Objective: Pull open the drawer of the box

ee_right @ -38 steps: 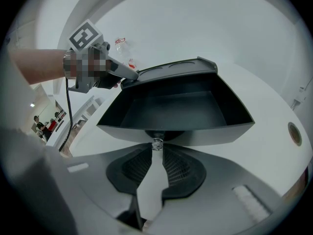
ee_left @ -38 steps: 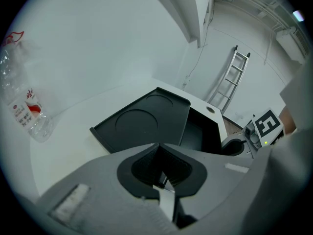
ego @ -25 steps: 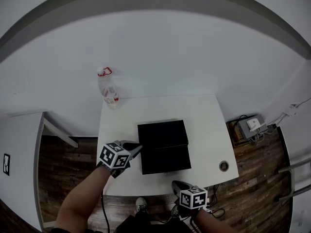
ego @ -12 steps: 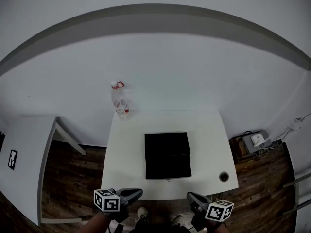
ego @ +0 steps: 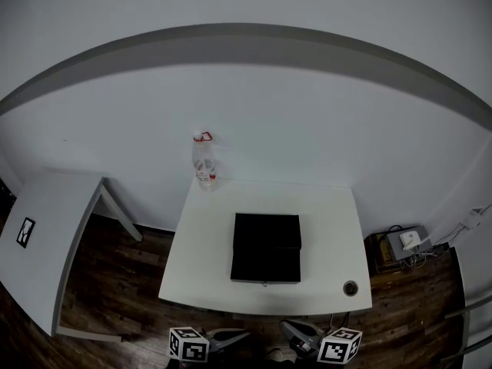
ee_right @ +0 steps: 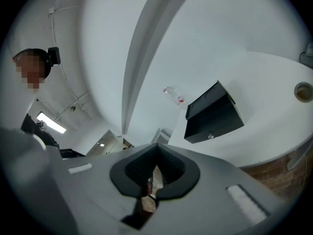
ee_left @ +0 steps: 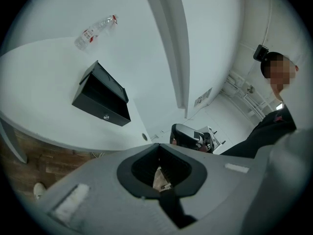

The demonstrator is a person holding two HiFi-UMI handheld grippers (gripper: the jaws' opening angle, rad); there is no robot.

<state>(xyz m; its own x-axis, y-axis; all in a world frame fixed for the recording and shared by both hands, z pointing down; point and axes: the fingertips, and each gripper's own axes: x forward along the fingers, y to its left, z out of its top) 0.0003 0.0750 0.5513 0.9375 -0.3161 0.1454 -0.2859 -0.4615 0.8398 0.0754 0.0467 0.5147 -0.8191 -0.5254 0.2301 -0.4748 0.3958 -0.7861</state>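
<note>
My L tongs (ego: 240, 334) & R tongs (ego: 287, 328): both closed tight, holding nothing, well short of box (ego: 266, 247), on its knob (ee_left: 105, 117) side for drawer (ee_left: 99, 108) pull.

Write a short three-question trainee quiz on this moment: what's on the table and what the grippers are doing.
1. Multiple choice: what stands at the far left corner of the table?
A) a mug
B) a clear bottle
C) a lamp
2. True or false: the black box lies apart from both the left gripper and the right gripper.
3. Fill in: the jaws of both grippers are ____, with nothing held between them.
Key: 1 B; 2 true; 3 shut.
</note>
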